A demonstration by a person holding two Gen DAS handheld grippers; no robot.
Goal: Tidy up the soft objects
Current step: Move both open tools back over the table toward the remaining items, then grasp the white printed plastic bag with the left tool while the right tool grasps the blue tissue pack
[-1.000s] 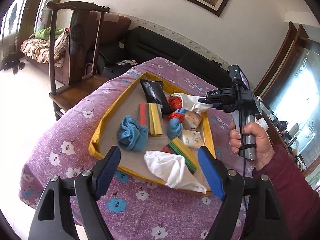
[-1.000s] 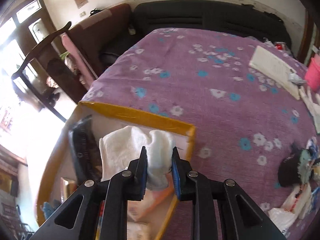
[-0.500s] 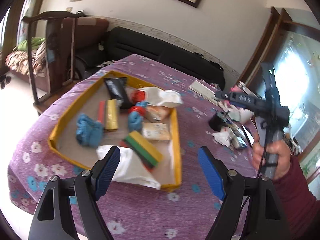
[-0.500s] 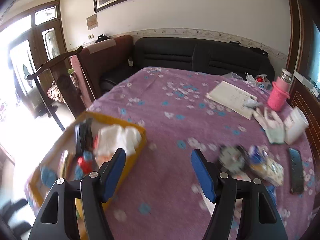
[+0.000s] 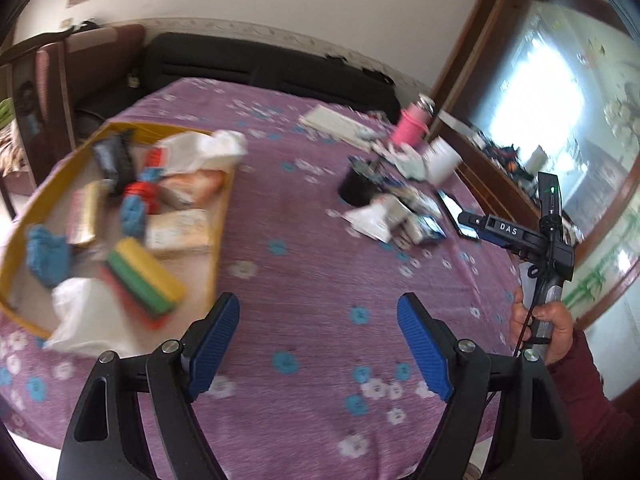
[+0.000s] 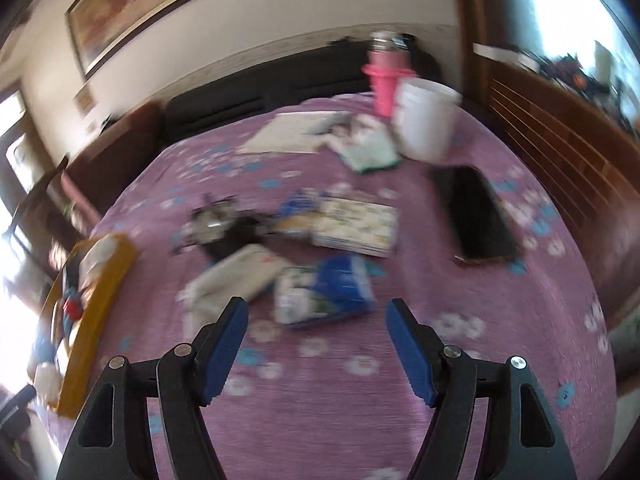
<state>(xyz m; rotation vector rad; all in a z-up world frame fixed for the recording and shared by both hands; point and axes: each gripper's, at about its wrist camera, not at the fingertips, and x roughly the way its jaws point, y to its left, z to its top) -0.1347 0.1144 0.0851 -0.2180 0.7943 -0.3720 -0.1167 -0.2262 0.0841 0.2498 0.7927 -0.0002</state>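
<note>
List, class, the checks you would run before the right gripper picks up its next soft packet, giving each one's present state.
1. Right gripper open and holding nothing: ok.
2. Left gripper open, holding nothing: ok.
3. Blue-and-white packet lying ahead of the right fingers: ok.
4. Gripper centred on it: not ok, it sits toward the left finger.
5. Sharp view: not ok, blurred.
6. Space in the yellow-rimmed tray: cannot tell.

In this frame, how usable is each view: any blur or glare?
Left wrist view: yellow tray smeared by motion blur, window blown out. Right wrist view: blue packet and tablecloth blurred, glare top right; both views fisheye-bent.
</note>
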